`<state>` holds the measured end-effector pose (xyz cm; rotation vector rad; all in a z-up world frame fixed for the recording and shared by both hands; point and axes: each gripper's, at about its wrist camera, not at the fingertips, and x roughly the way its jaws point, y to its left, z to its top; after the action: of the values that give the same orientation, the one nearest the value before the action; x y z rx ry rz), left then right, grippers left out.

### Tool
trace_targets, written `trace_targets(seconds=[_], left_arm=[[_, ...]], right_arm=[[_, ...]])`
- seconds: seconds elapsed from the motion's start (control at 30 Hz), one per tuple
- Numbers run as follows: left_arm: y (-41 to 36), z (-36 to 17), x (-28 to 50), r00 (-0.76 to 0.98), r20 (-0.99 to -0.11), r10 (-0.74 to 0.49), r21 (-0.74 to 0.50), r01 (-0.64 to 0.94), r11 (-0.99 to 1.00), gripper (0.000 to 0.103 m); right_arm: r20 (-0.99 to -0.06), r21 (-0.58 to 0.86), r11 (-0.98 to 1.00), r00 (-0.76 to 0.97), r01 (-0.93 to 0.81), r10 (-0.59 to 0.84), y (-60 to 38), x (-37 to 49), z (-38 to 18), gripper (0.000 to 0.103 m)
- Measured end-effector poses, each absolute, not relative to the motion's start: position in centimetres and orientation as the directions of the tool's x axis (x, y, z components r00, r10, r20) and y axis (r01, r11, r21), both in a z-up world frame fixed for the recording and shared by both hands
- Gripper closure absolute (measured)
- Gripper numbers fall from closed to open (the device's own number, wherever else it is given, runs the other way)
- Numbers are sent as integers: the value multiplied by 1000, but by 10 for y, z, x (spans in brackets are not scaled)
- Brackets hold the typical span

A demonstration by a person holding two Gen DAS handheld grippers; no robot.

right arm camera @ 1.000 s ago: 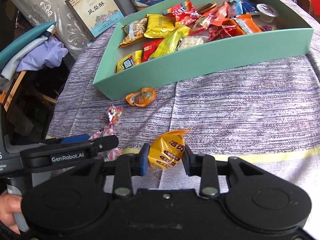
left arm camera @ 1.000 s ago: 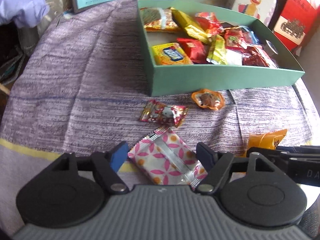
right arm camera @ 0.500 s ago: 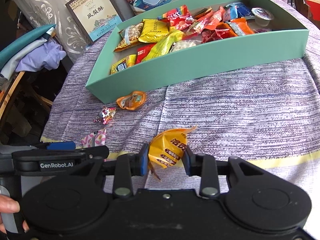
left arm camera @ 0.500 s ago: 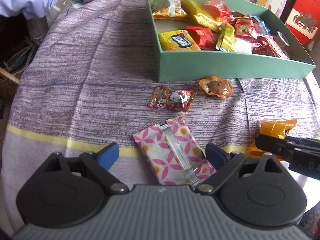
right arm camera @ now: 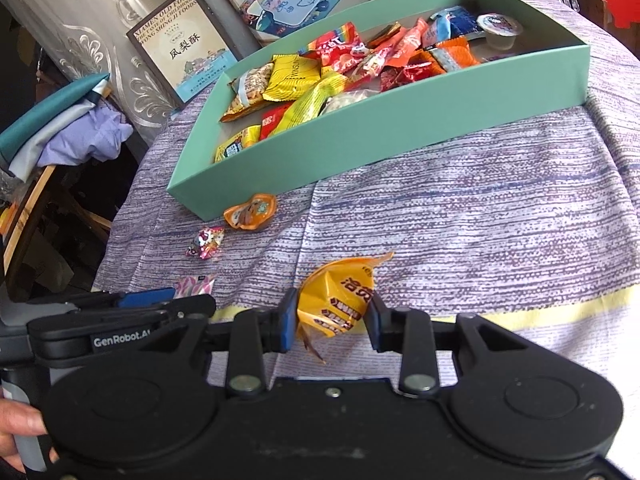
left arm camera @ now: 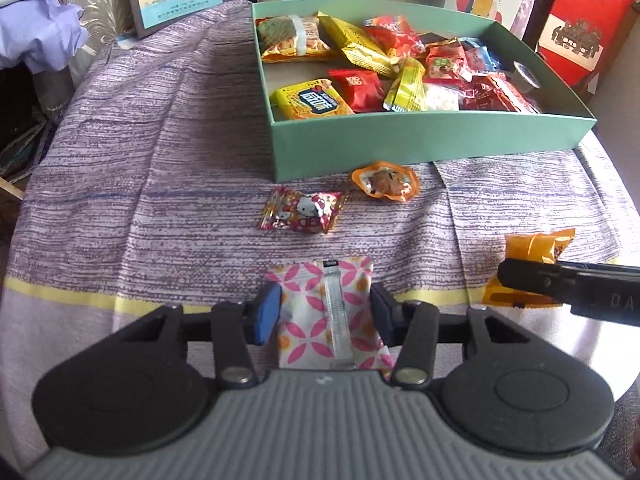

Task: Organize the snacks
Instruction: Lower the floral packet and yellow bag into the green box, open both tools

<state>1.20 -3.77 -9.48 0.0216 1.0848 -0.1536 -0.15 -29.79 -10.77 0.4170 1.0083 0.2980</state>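
Pinching a yellow packet (right arm camera: pixel 335 307), the right gripper (right arm camera: pixel 331 322) sits low in the middle of its own view, jaws nearly together with the wrapper crumpled between the pads. In the left view that same packet shows at the right edge, behind a black finger. The left gripper (left arm camera: pixel 324 312) fills the bottom centre of its view; its jaws have just been closing, and a pink flowered packet (left arm camera: pixel 326 312) lies between them on the cloth (left arm camera: pixel 140 168), the blue pad (left arm camera: pixel 267 312) against its left edge and the dark pad at its right edge. Whether they press firmly I cannot tell for sure, but both appear to touch the wrapper.

Above it in the left view, a Hello Kitty candy (left arm camera: pixel 302 214) and an orange jelly cup (left arm camera: pixel 386 182) lie loose on the striped purple cloth, the cup just beside the front wall of the green box (left arm camera: pixel 420 140). The box takes the upper right of that frame and holds a heap of red, yellow and orange snacks. A hand (right arm camera: pixel 20 432) grips the left gripper's handle at the lower left of the right view.
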Motion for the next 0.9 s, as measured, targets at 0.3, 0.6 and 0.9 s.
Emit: trace_targets(seconds=[0.3,0.6,0.9], left_arm=[[-21,-61,11,540,-822,-182,-120,149,982,55],[-36,-30,84,635,-748,-196,-80,207,975,55],[-49,-38,167,640,-744,-189,-71,206,976,55]], right_arm=[[-714,481,873,543,-77,441,-295,11,-73,70],[-681,468,880,602,-81,418,-298,64,-29,70],[-713,415,908,602,-49,359,-298,131,-29,70]])
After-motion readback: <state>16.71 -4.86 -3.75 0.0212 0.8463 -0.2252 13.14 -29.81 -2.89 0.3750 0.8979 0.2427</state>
